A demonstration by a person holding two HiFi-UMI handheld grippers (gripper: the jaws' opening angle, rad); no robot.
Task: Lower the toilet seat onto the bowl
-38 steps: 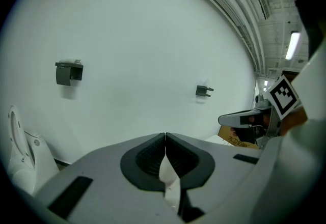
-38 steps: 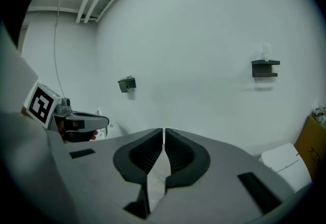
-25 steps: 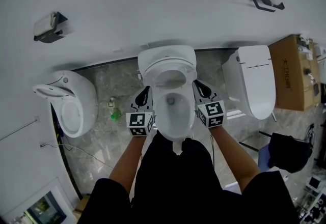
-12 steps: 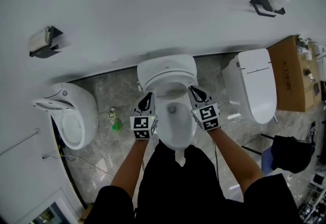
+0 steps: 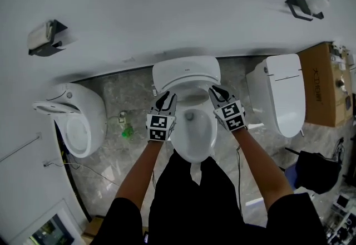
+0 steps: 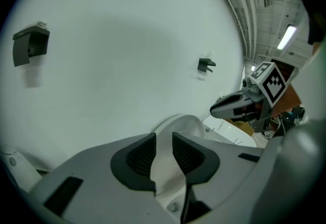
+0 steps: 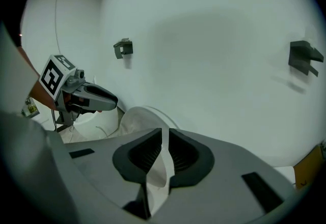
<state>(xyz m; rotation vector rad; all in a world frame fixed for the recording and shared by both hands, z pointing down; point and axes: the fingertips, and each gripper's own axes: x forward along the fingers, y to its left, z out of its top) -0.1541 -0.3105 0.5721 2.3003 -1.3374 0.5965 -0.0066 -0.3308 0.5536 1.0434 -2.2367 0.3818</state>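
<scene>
A white toilet point(image 5: 192, 138) stands straight below me, its lid point(image 5: 186, 71) back against the wall. Its seat point(image 5: 196, 94) is held from both sides. My left gripper point(image 5: 168, 97) is at the seat's left edge. Its jaws are opening, and the white seat rim point(image 6: 164, 159) lies between the dark pads point(image 6: 141, 156) with a little slack. My right gripper point(image 5: 217, 92) is at the seat's right edge, shut on the thin white rim point(image 7: 164, 162). Each gripper shows in the other's view: the right gripper point(image 6: 239, 106) and the left gripper point(image 7: 99, 98).
A second toilet point(image 5: 75, 121) stands at the left and a third point(image 5: 283, 99) at the right. A cardboard box point(image 5: 325, 85) sits by the right wall, a black bag point(image 5: 317, 168) on the floor. Two holders point(image 5: 44, 38) point(image 5: 306, 4) hang on the wall. A green thing point(image 5: 127, 133) lies on the floor.
Both grippers have moved a little farther from me, toward the wall end of the toilet. They keep their places on either side of the seat.
</scene>
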